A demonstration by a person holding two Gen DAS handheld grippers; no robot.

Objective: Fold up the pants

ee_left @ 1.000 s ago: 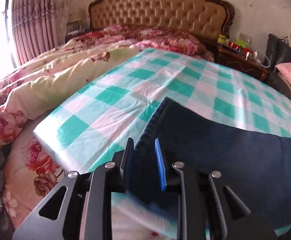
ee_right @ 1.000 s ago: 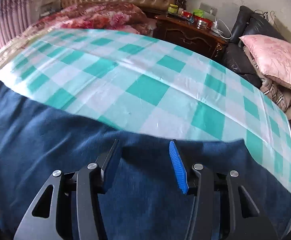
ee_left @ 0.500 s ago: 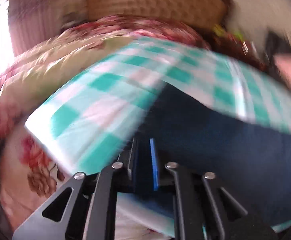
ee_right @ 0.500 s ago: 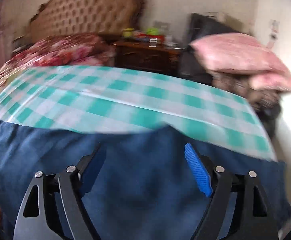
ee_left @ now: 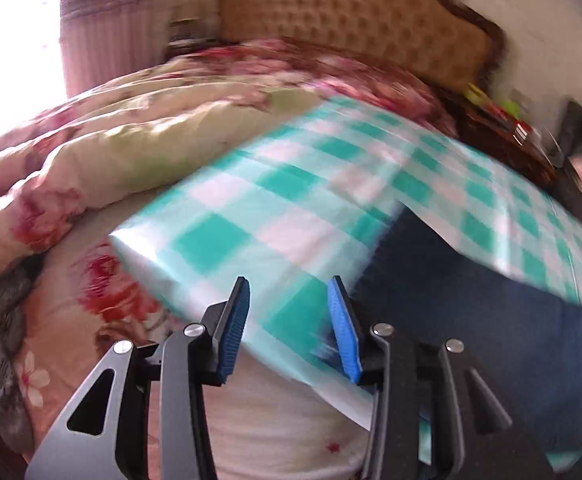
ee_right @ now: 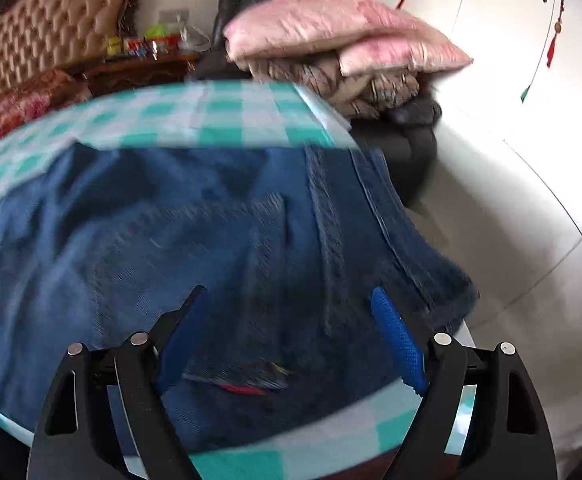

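Note:
Dark blue jeans (ee_right: 179,248) lie flat on a green-and-white checked sheet (ee_left: 275,200) on the bed. In the left wrist view the jeans (ee_left: 491,312) fill the lower right, their edge just right of my left gripper (ee_left: 287,320), which is open and empty over the sheet's near corner. My right gripper (ee_right: 287,336) is wide open and empty, low over the waistband end with its back pocket and seams (ee_right: 327,232) near the bed's right edge.
A floral quilt (ee_left: 131,136) is heaped along the bed's left side. A tufted headboard (ee_left: 351,20) stands at the back. A nightstand with bottles (ee_right: 143,60), stacked pink pillows (ee_right: 331,36) on a dark chair and white wardrobe doors (ee_right: 511,80) are at the right.
My left gripper let go of the jeans' edge, opened and moved left off it. My right gripper swung right toward the waistband end and opened wider.

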